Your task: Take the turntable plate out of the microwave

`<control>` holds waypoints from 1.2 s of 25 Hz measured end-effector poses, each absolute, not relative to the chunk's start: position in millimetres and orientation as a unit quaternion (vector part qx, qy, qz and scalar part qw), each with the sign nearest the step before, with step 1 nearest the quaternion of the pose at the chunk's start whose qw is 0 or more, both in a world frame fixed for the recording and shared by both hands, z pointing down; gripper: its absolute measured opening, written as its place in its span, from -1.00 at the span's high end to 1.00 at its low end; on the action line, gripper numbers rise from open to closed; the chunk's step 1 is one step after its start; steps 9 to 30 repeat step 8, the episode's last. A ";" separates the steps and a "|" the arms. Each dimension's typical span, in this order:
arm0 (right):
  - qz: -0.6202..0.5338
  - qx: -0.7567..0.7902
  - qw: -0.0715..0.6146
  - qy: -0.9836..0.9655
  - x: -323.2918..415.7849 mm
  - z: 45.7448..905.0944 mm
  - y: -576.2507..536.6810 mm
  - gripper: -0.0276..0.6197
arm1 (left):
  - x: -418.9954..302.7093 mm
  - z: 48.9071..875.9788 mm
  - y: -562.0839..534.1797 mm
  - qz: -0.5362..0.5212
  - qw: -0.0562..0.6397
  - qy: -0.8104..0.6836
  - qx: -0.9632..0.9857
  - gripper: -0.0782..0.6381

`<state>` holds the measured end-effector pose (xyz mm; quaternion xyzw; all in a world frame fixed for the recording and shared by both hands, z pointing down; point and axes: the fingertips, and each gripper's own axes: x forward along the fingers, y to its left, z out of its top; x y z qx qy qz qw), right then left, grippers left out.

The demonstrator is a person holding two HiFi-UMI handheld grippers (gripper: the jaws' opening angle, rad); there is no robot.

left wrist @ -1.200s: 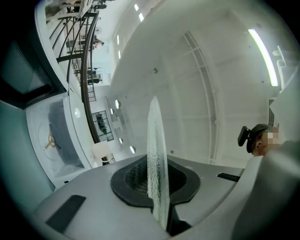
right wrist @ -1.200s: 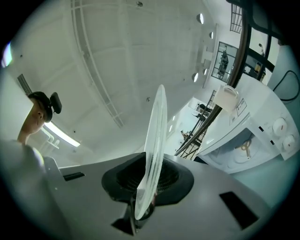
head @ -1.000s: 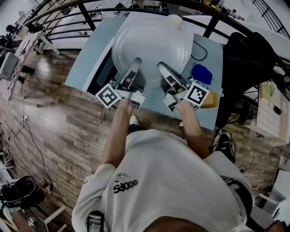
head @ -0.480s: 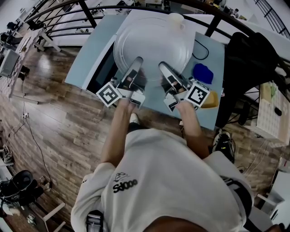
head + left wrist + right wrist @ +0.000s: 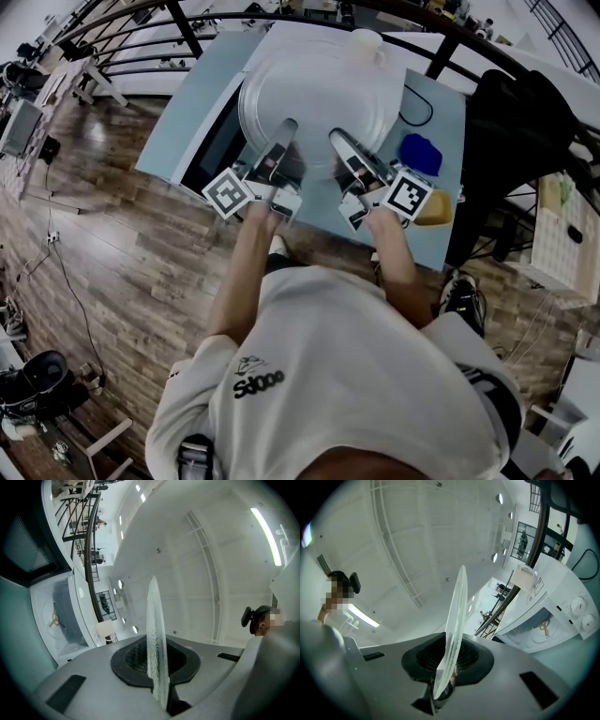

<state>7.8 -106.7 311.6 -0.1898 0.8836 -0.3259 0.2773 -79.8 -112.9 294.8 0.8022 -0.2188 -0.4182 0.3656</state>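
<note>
The clear glass turntable plate point(image 5: 319, 94) hangs over the white microwave point(image 5: 281, 37), held by its near rim between both grippers. My left gripper point(image 5: 286, 127) is shut on the rim's left part and my right gripper point(image 5: 336, 139) on its right part. The left gripper view shows the plate point(image 5: 155, 639) edge-on, pinched in the left gripper point(image 5: 161, 698). The right gripper view shows the same, with the plate point(image 5: 454, 620) clamped in the right gripper point(image 5: 440, 691). The microwave's cavity point(image 5: 56, 616) stands open, with the bare roller hub point(image 5: 543, 627) inside.
The microwave's dark door point(image 5: 211, 141) hangs open at the left over the pale blue table point(image 5: 183, 112). A white jug point(image 5: 364, 42) stands on the microwave. A blue object point(image 5: 419, 153) and a yellow one point(image 5: 433, 208) lie on the table's right. A black railing point(image 5: 187, 33) runs behind.
</note>
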 end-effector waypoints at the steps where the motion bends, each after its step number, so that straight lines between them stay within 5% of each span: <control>1: -0.327 -0.190 0.278 0.883 8.0 312.2 -106.4 0.79 | -79.5 295.3 -112.5 -0.417 0.366 -0.219 0.802 0.68; 30: -0.331 -0.190 0.279 0.882 7.8 313.4 -106.8 0.79 | -78.9 296.5 -113.3 -0.416 0.374 -0.222 0.798 0.68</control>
